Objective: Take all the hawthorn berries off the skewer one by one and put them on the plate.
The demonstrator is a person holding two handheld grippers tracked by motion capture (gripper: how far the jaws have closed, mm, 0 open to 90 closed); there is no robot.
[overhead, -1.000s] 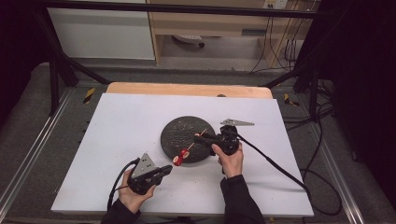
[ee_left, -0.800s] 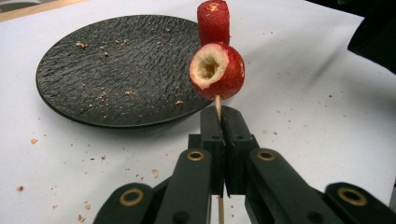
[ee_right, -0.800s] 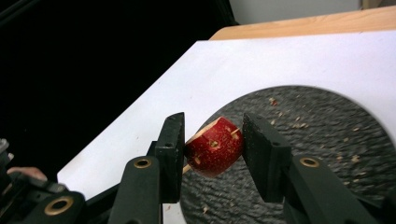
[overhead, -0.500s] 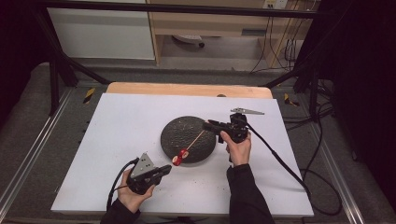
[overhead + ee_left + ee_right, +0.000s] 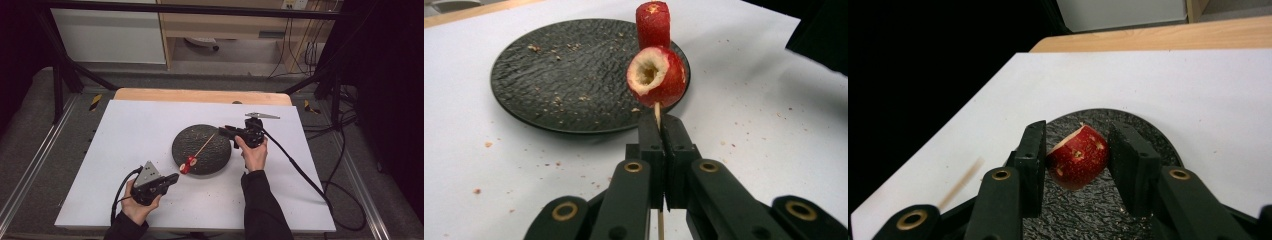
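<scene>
A dark round plate (image 5: 216, 155) (image 5: 549, 80) (image 5: 1148, 132) lies mid-table. My left gripper (image 5: 175, 177) (image 5: 659, 125) sits at the plate's near left, shut on a thin wooden skewer (image 5: 205, 143) (image 5: 657, 112) that slants up over the plate. Two red fruit pieces (image 5: 188, 162) are threaded on it, a hollowed round one (image 5: 656, 75) and a cylinder (image 5: 653, 22). At the plate's far right, just off the skewer's tip, is my right gripper (image 5: 225, 131) (image 5: 1075, 135). It is shut on a cut red fruit piece (image 5: 1078, 157), held above the plate.
Crumbs dot the white table top (image 5: 125, 135) near the plate. A wooden strip (image 5: 200, 95) runs along the far edge. The right gripper's cable (image 5: 300, 172) trails off to the right front. Shelving and cables stand beyond the table.
My right gripper has moved up the picture and to the right, from over the plate to beyond the skewer's tip. The left gripper and skewer have stayed put.
</scene>
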